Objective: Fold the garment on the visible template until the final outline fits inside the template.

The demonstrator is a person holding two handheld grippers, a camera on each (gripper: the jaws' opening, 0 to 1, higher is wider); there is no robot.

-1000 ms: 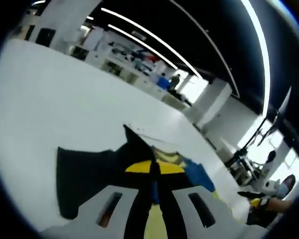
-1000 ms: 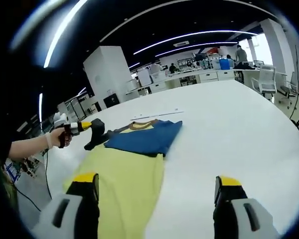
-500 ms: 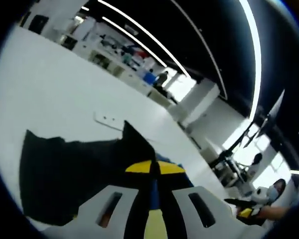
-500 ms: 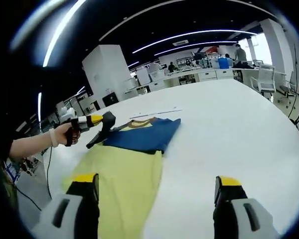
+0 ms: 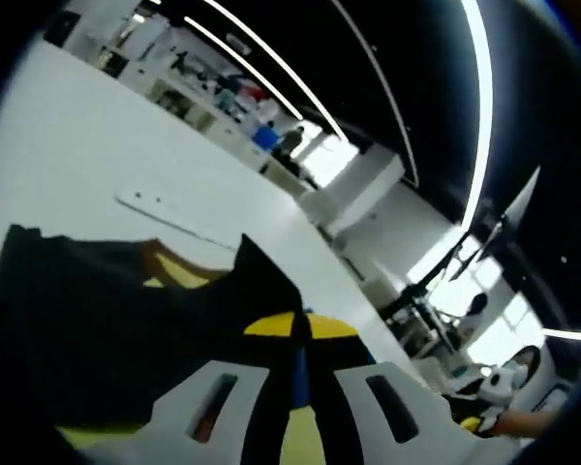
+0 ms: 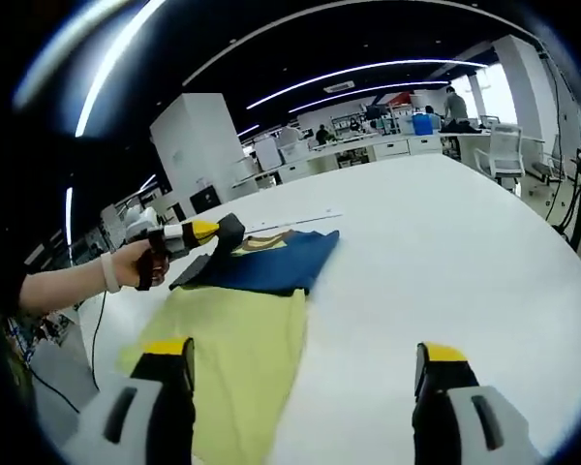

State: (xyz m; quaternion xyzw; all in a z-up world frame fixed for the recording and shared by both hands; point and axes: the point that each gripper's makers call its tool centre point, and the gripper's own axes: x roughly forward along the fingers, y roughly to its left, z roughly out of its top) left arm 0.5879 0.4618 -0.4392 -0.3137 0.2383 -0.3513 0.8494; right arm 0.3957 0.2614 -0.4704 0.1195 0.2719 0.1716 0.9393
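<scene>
Garment of yellow and blue cloth point(image 6: 247, 320), a shirt with a brown-edged collar, lies spread on the broad white surface point(image 6: 445, 252), its yellow body running out ahead of the right gripper's left finger and its blue part folded across the far end. In the right gripper view the right gripper point(image 6: 300, 373) has its two grey, yellow-tipped fingers point(image 6: 165, 363) set wide apart with nothing between them, the left one over the near yellow hem and the right one over bare surface, well apart from the cloth. Beyond the left finger, at the far left edge of the shirt, the left gripper point(image 6: 223, 237) is held by a person's hand point(image 6: 140, 266), its dark tip at the blue fold beside the collar. In the left gripper view the left gripper point(image 5: 300, 329) has its fingers point(image 5: 271, 325) pressed together on a dark flap of the garment point(image 5: 126, 320), which rises in a peak just past the fingertips and spreads to their left, with the brown collar and a strip of yellow showing beyond it. A thin pale strip point(image 5: 169, 215) lies on the surface past the collar, and a matching line point(image 6: 290, 220) sits just behind the shirt in the right gripper view. Far beyond the fingers stand white desks, a chair point(image 6: 504, 150) and distant people under long ceiling lights.
</scene>
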